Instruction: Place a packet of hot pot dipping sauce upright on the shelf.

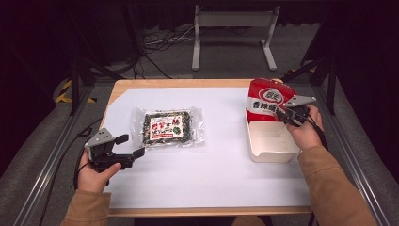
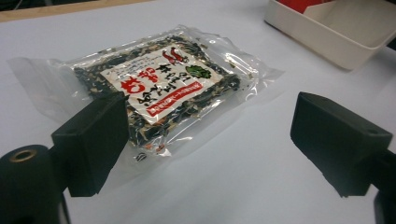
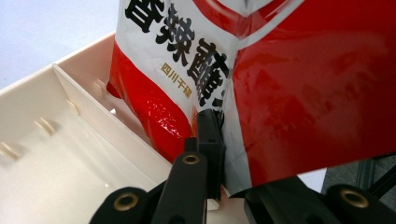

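At the left, the left gripper (image 1: 131,146) rests on the white table (image 1: 221,174), jaws wide apart and holding nothing. Just beyond it lies a clear packet of seaweed (image 1: 168,127). At the right, the right gripper (image 1: 283,114) is clamped on a red and white snack bag (image 1: 266,101), standing upright in a cream tray (image 1: 273,153).

In the right gripper view the red and white bag (image 3: 261,88) runs off the top and right edges, and it covers one of the jaws. The tray (image 2: 327,28) is cut off at the upper right of the left gripper view. The clear packet's (image 1: 169,127) small print seems too fine to read.
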### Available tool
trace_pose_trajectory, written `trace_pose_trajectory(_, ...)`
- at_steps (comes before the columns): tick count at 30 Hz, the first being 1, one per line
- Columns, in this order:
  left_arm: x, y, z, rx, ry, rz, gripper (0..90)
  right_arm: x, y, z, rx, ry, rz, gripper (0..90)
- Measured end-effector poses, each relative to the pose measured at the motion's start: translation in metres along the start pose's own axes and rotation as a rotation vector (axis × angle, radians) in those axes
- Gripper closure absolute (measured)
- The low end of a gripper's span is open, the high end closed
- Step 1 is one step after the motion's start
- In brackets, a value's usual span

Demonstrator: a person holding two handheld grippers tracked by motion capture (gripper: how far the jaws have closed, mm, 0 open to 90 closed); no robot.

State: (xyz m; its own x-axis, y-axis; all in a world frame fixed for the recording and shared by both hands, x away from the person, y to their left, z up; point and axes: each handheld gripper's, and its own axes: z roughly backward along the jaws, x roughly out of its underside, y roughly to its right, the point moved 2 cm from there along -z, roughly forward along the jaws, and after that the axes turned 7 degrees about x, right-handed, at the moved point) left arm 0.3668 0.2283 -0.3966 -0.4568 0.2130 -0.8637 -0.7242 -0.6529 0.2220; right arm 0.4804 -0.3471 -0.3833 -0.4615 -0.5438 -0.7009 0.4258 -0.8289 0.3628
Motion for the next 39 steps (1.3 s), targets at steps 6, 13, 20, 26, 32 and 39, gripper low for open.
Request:
trace_pose_trajectory(6,0.002,-0.005,-0.001,-0.028,0.001,-0.017,3.2,0.003,0.006,0.004,-0.003,0.038,-0.044,80.3)
trace_pose_trajectory(13,0.001,-0.006,-0.003,-0.053,-0.008,-0.011,1.5,0.006,0.008,0.012,0.002,0.086,-0.057,58.2)
trace_pose_trajectory(20,0.001,-0.008,-0.002,-0.082,0.001,-0.002,4.3,0.011,0.013,0.034,0.029,0.157,-0.099,44.6)
trace_pose_trajectory(26,-0.001,-0.007,-0.004,-0.069,0.026,-0.002,11.5,0.016,0.014,0.057,0.018,0.197,-0.123,43.2)
trace_pose_trajectory(32,-0.004,-0.007,-0.008,-0.05,-0.022,0.028,16.0,0.017,0.007,0.079,-0.029,0.251,-0.123,41.1)
trace_pose_trajectory(39,-0.01,-0.005,-0.005,-0.049,-0.008,-0.009,15.9,0.019,-0.007,0.102,-0.1,0.29,-0.152,46.6)
